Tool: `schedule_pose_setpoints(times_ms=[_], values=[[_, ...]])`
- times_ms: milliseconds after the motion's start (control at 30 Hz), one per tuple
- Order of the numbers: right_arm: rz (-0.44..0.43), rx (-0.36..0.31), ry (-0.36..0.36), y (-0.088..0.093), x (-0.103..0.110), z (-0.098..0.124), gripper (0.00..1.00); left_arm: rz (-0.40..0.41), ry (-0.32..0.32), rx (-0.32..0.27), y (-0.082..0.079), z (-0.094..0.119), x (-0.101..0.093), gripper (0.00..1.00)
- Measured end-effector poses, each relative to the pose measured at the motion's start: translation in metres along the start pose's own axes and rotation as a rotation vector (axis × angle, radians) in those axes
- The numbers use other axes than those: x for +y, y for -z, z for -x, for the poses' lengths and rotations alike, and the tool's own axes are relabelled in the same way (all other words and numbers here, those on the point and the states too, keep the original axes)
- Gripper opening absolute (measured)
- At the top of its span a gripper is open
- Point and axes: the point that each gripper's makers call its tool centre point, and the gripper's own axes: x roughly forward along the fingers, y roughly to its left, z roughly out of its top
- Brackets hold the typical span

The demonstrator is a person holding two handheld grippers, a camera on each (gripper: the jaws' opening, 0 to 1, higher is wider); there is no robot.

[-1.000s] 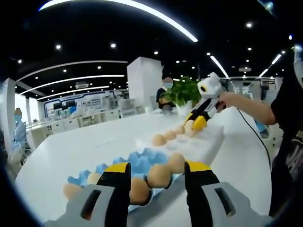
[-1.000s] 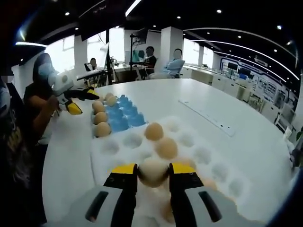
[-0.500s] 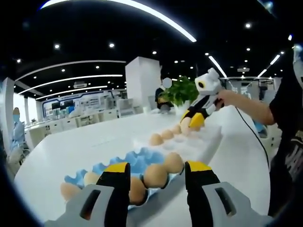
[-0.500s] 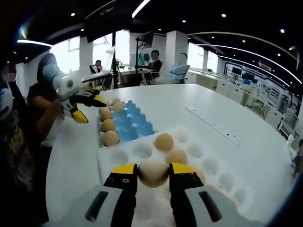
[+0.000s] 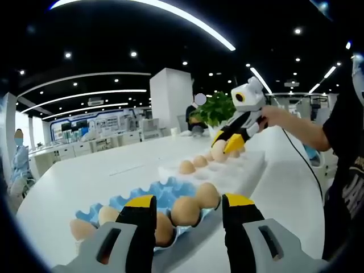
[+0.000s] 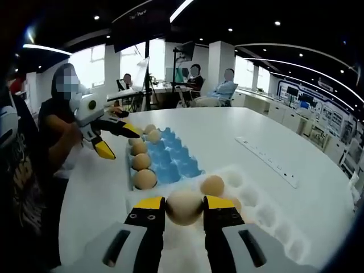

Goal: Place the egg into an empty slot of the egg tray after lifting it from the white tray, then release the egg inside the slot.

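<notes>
**Right claw carrying egg above white tray; left claw idle over blue egg tray**

Right gripper view: the right claw is clenched on one pale egg, held between its two yellow-tipped jaws, one on each side. The egg is clear of the white tray, which lies below and beyond the jaws. One brown egg sits in a near pocket of the white tray, and part of another shows just behind the right jaw. Most other visible pockets hold nothing.

The blue egg tray lies beyond the white tray, close to it, on the white surface. Four eggs fill the column along its left edge as seen here; the blue slots beside them are empty. The left claw enters from the left, over that egg column, held by a person's hand. A long flat strip lies on the surface to the right.

Left gripper view: the left claw is released, jaws well apart, nothing between them. Past the jaws the egg tray shows its row of brown eggs nearest the camera. Further off the white tray carries a short line of eggs, and the right claw hangs above it with the egg in its tips. A potted plant stands behind.
</notes>
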Motion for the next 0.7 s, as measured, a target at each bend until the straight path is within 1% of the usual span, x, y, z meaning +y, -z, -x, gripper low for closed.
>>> schedule_pose_setpoints(times_ms=[200,400,700], values=[[0.009,-0.018,-0.011,-0.011,0.000,-0.003,0.27,0.004,-0.004,-0.001,0.001,0.000,0.001,0.47],[0.028,-0.039,-0.034,-0.024,0.014,-0.008,0.27,0.008,0.002,-0.003,0.001,-0.002,-0.001,0.48],[0.042,-0.072,-0.073,-0.038,0.031,-0.021,0.27,0.010,0.001,-0.004,0.001,-0.001,-0.002,0.48]])
